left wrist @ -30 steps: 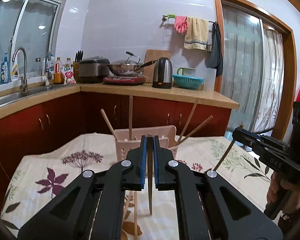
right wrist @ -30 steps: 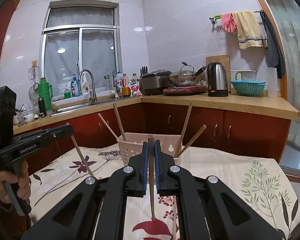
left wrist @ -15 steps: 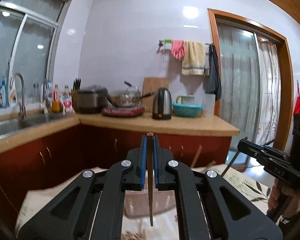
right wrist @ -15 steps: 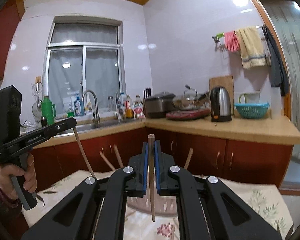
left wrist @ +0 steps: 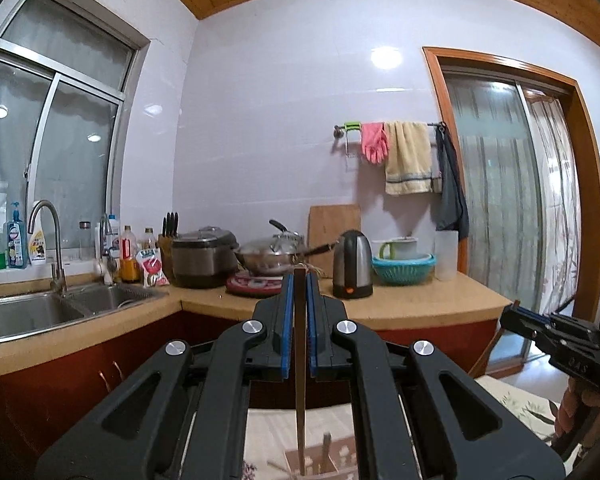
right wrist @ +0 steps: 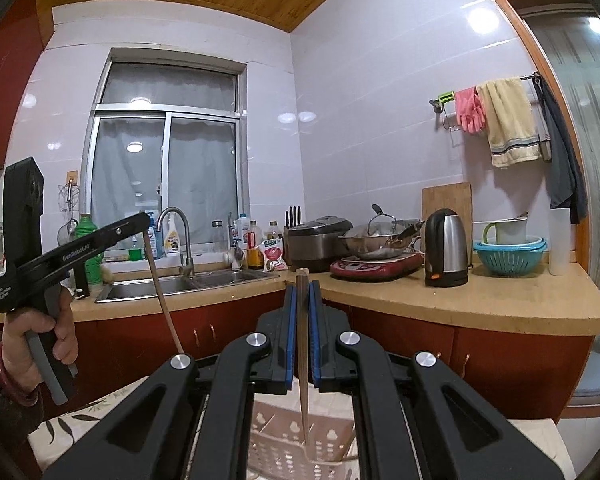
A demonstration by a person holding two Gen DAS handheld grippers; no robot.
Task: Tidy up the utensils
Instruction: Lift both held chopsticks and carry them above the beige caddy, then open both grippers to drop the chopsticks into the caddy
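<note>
The left gripper (left wrist: 299, 284), black with blue pads, is clamped on a slim wooden chopstick (left wrist: 299, 380) that hangs upright from its jaws, its tip low over the pale pink perforated plastic utensil basket (left wrist: 332, 462) at the near edge of that view. Seen from the right wrist, the same gripper (right wrist: 144, 218) appears at the left, held by a hand (right wrist: 40, 344), with its chopstick (right wrist: 162, 292) slanting down from the jaws.

The right gripper (right wrist: 302, 280) is likewise closed on a 2nd slim wooden chopstick (right wrist: 304, 380), held upright, its tip reaching down inside the pink basket (right wrist: 284, 432) just below. From the left wrist view this gripper (left wrist: 514, 312) shows at the far right edge, gripped by a hand (left wrist: 576, 412).

The basket sits on a floral tablecloth (right wrist: 80, 416) at the near side. Beyond it runs a tan countertop (right wrist: 480, 300) over red cabinets, with a steel sink (right wrist: 188, 282) at the left and a steel kettle (right wrist: 446, 248) toward the right.
</note>
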